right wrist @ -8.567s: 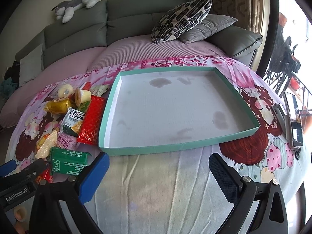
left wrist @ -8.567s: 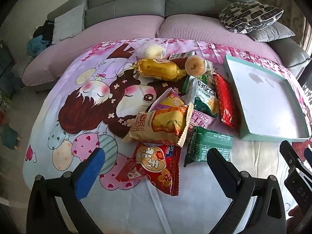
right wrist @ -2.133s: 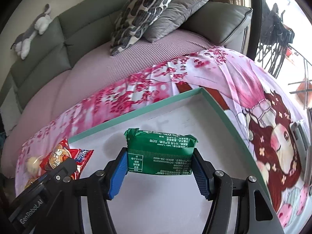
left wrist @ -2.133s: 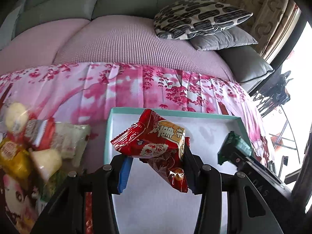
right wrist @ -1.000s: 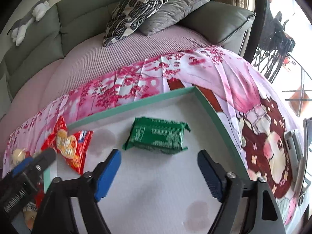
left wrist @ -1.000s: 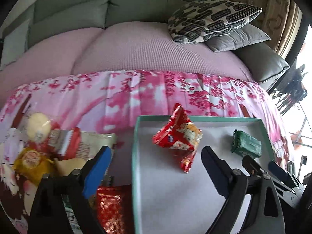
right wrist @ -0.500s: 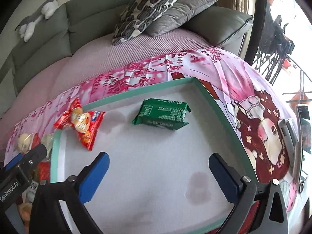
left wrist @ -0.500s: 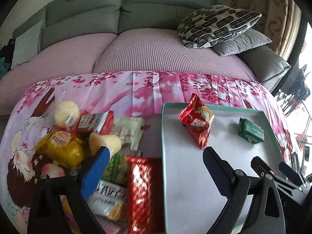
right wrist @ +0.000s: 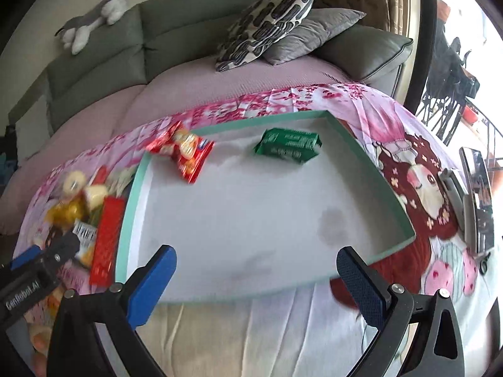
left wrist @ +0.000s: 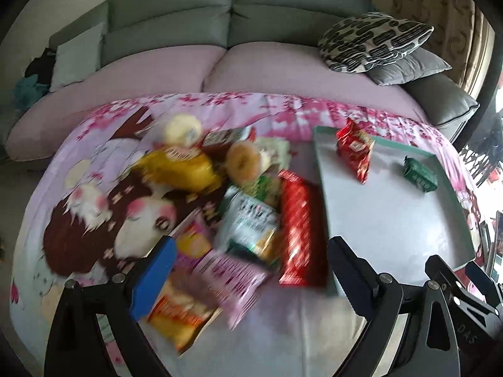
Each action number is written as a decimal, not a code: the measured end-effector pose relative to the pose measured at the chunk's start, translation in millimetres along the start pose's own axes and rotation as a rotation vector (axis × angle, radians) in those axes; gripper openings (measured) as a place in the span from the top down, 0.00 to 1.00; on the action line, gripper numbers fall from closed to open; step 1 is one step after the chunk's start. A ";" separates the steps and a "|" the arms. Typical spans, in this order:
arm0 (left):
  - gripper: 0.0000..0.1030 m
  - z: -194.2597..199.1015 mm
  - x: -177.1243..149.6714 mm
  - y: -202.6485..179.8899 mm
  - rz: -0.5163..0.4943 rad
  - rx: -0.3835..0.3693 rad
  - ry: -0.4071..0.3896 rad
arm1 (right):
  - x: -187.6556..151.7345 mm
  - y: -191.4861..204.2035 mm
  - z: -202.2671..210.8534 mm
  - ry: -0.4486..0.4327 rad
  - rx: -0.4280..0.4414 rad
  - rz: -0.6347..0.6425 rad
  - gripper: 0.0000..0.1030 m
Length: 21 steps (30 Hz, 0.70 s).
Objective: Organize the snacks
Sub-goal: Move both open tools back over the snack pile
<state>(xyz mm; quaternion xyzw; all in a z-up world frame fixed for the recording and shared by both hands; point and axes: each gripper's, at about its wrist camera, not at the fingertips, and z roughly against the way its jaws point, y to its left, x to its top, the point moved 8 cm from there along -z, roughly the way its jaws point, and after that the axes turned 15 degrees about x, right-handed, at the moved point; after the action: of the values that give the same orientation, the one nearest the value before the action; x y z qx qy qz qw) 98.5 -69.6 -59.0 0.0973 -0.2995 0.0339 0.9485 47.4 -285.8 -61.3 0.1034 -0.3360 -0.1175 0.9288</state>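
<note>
A teal-rimmed white tray [right wrist: 371,163] lies on the cartoon-print cloth; it also shows in the left wrist view [left wrist: 323,188]. In it lie a red snack bag [right wrist: 185,149] at the far left corner and a green packet [right wrist: 287,144] near the far right. The same red bag [left wrist: 355,150] and green packet [left wrist: 419,174] show in the left wrist view. A heap of snacks lies left of the tray: a long red pack [left wrist: 295,229], a white-green bag [left wrist: 251,223], a yellow bag [left wrist: 180,166], a pink pack [left wrist: 226,279]. My left gripper [left wrist: 248,278] is open above the heap. My right gripper [right wrist: 256,282] is open over the tray's near edge.
A grey sofa with pink seat covers [left wrist: 220,72] stands behind the cloth. A patterned pillow [right wrist: 267,19] and a plush toy [right wrist: 94,15] rest on it. A phone-like object [right wrist: 474,188] lies at the cloth's right edge.
Both grippers let go of their packs in the tray, opened and drew back. The left gripper swung left over the snack heap; the right pulled back to the tray's near edge.
</note>
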 end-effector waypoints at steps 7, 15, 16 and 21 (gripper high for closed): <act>0.07 -0.3 -33.5 33.2 0.025 0.046 0.059 | -25.5 19.7 7.1 0.006 0.026 0.033 0.00; 0.07 -8.0 -46.5 76.4 0.136 0.046 0.140 | -37.2 47.6 -1.2 0.039 0.072 0.094 0.00; 0.07 -9.8 -46.9 82.5 0.148 0.046 0.149 | -38.4 51.9 -2.9 0.044 0.075 0.103 0.00; 0.07 -20.7 -50.3 112.5 0.219 0.037 0.192 | -45.2 76.9 -14.8 0.080 0.113 0.149 0.00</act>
<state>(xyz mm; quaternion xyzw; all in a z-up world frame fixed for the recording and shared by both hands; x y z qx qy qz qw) 55.2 44.5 -86.1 0.0776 -0.2154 0.1519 0.9615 34.7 -198.1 -78.6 0.1349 -0.3117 -0.0248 0.9402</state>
